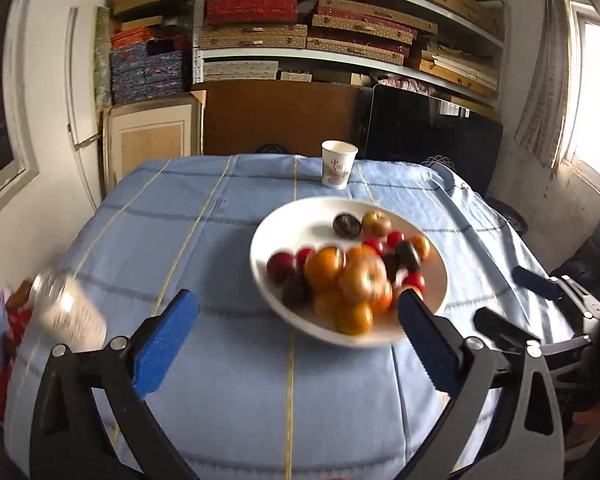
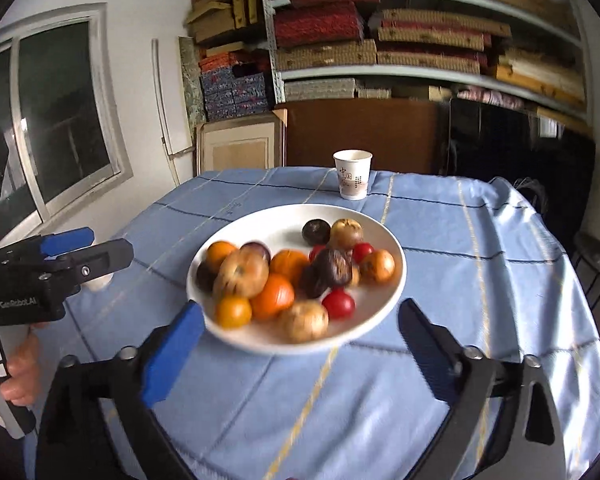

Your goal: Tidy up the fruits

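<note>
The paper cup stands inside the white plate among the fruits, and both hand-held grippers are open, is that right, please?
Not quite: the paper cup stands on the blue tablecloth beyond the white plate, apart from the fruits, as the right wrist view shows. The left hand-held gripper and right hand-held gripper are indeed open.

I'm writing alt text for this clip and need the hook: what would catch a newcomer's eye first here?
The white plate heaped with orange, red and dark fruits, mid-table on the blue checked tablecloth. Behind it a lone paper cup stands near the far edge. Both grippers, left and right, hang open in front of the plate, blue-padded fingers spread wide.
</note>
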Available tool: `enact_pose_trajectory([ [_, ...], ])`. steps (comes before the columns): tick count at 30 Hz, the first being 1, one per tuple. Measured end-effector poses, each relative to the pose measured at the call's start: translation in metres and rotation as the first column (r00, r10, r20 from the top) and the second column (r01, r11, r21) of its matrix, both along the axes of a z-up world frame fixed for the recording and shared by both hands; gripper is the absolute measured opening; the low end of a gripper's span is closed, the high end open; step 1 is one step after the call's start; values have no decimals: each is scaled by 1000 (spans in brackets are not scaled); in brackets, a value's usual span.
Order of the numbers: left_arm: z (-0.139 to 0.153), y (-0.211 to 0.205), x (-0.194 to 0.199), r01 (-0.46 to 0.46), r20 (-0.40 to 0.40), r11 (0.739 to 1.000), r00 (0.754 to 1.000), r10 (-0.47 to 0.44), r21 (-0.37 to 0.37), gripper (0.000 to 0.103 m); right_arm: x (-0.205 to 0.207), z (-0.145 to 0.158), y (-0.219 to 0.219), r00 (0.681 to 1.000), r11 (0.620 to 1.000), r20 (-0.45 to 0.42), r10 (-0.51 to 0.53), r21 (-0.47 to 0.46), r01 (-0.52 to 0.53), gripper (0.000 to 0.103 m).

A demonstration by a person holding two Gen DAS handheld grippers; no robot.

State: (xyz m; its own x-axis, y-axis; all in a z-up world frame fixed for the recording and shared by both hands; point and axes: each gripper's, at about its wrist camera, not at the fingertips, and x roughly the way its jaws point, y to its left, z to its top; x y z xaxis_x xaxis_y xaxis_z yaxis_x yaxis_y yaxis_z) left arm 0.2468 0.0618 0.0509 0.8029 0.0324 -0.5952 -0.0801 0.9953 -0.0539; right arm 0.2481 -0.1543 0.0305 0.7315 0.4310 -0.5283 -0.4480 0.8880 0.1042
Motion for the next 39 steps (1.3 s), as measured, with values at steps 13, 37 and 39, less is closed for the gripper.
enact_pose_trajectory([
  [13,-37,-16,-59,2,-10,998,1000,-1,59,98,-51,-25,-19,999,999,-13,-34,-41,34,99],
  [37,-43,-21,-57,-1,-28,996,1000,4,94,98,-55,-31,-21,999,999,-17,-31,-39,30,99],
  [39,-43,-21,-57,-9,-28,995,1000,12,98,98,-54,-32,-22,999,999,-22,-35,-36,34,99],
])
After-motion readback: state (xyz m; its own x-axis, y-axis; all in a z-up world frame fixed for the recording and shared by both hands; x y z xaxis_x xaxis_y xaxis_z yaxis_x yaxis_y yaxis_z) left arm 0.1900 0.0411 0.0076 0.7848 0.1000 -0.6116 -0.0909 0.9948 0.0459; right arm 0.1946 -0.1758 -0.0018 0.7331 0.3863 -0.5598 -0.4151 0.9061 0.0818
